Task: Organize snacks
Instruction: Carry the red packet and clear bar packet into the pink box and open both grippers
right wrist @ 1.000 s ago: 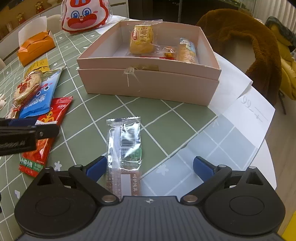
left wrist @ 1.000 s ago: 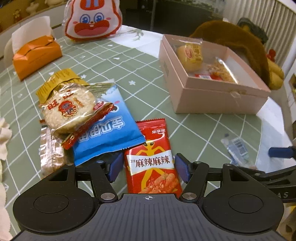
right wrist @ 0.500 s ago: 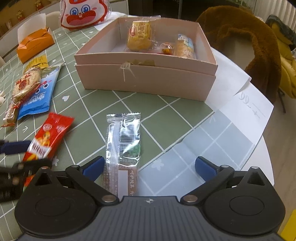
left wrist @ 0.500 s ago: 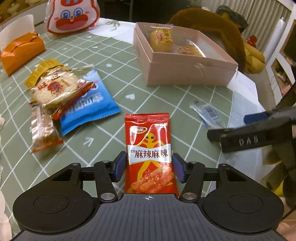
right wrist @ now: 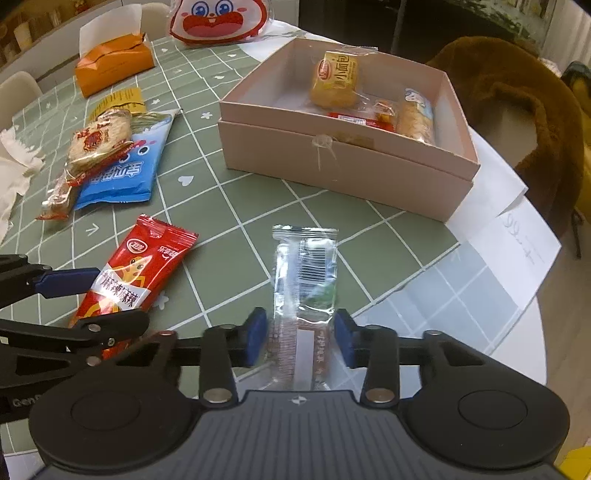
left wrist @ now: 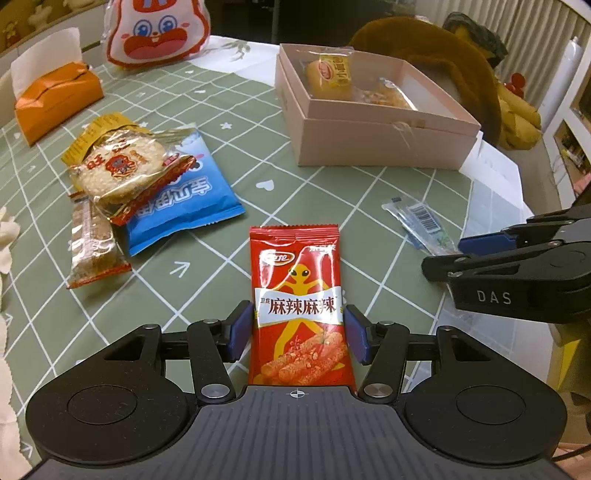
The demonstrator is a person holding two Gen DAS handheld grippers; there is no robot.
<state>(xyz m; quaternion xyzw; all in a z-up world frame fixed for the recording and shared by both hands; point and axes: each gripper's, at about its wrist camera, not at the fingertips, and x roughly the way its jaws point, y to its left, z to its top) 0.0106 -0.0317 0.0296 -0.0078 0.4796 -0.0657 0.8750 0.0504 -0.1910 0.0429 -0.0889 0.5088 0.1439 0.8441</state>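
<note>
My left gripper (left wrist: 299, 332) is shut on a red spicy-snack packet (left wrist: 295, 280), its blue pads against the packet's two long edges. In the right wrist view the same red packet (right wrist: 136, 273) shows at the left in the left gripper (right wrist: 107, 299). My right gripper (right wrist: 300, 336) has a clear-wrapped bar (right wrist: 306, 273) between its pads; its jaws are closing and the pads touch the wrapper's sides. The open pink box (right wrist: 332, 162) stands beyond, holding a yellow cake and several other snacks.
A blue packet (left wrist: 177, 199), a rice cracker (left wrist: 118, 166) and a brown bar (left wrist: 92, 243) lie piled at the left. An orange tissue box (left wrist: 55, 96) and a rabbit bag (left wrist: 159, 29) sit at the back. White paper (right wrist: 517, 243) covers the table's right edge.
The left gripper closed on the red packet and drew it away from the blue packet. The right jaws went from wide open to closed around the clear-wrapped bar.
</note>
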